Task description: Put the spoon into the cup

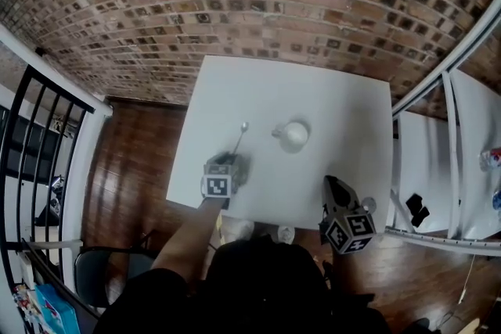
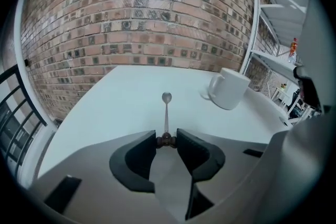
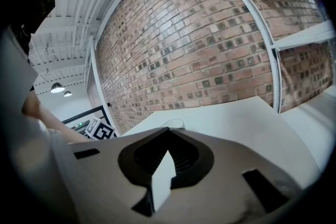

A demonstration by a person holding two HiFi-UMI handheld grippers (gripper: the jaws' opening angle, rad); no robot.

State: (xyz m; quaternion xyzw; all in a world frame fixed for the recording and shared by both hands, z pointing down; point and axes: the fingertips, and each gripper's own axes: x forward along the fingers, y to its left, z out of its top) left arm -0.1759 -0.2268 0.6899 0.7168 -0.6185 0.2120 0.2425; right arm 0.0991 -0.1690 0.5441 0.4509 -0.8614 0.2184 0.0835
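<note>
**Reader:** Where is the spoon?

**Describer:** The spoon point(image 2: 166, 113) lies on a white table point(image 1: 344, 113) in front of a brick wall point(image 1: 258, 4). It is thin and metal. Seen from the head view, its handle runs from the left gripper point(image 2: 167, 139) towards 12 o'clock, and the small round bowl is at the far end. The bowl appears to rest on the tabletop.

**Reader:** Does the left gripper have hold of it?

**Describer:** Yes. The left gripper's jaws stand only a narrow way apart. Their dark tips press on either side of the knob at the near end of the handle.

**Reader:** And the cup?

**Describer:** The cup point(image 1: 295, 135) is white and stands upright on the table. It is at about 3 o'clock from the spoon's bowl, near it but not touching. Its handle points to 9 o'clock, towards the spoon. The spoon is outside the cup.

**Reader:** What about the other gripper?

**Describer:** The right gripper point(image 3: 168, 131) is at about 5 o'clock from the cup, over the near edge of the table and well apart from both things. In the right gripper view its jaw tips meet, with nothing between them.
</note>
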